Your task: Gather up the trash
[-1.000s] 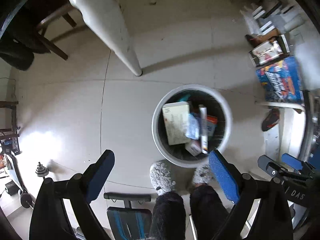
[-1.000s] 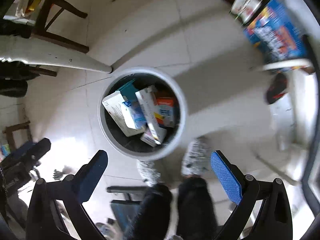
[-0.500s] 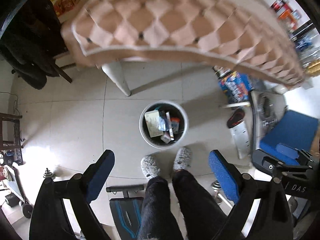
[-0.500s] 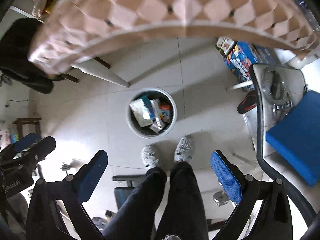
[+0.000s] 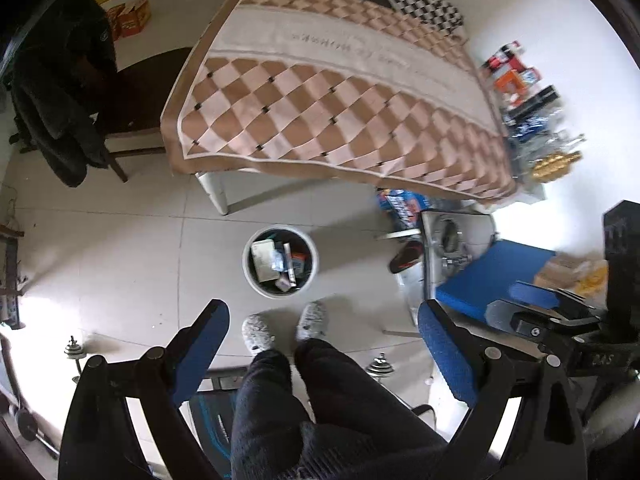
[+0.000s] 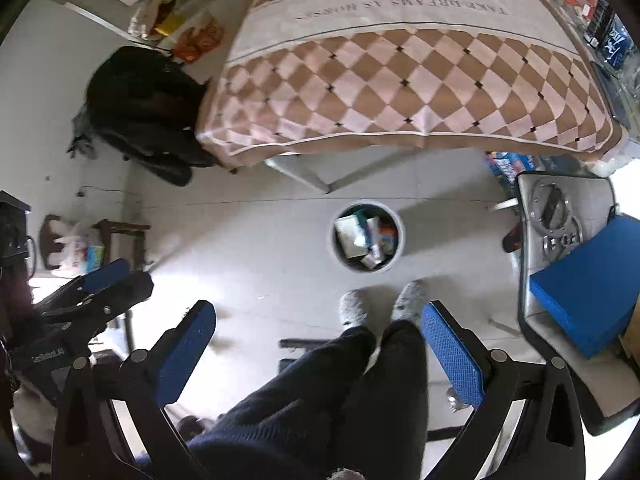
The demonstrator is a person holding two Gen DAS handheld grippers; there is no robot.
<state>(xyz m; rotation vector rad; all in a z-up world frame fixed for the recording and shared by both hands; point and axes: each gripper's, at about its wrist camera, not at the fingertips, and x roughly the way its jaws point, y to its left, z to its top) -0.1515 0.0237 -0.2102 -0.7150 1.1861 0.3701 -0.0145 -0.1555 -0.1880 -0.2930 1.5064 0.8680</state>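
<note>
Both grippers have pulled up and away since a second ago, so the bin (image 5: 281, 261) that filled the view now sits small and far ahead of the jaws, which suggests the dropping is finished. The left gripper (image 5: 323, 356) and right gripper (image 6: 319, 354) are spread wide, holding nothing. The round white bin stands on the floor by the person's slippers (image 5: 312, 320), packed with boxes (image 6: 349, 235) and wrappers

Domestic room used for storage and exercise. Landmark: table covered by a brown-and-cream diamond-checked cloth (image 5: 340, 96). Beside its white leg, on pale floor tiles, stands a round white waste bin (image 5: 281, 262) filled with cartons. Left of the table, dark jackets (image 5: 64, 92) drape a wooden chair; right of it, packaged goods (image 5: 524, 92) crowd together.
</note>
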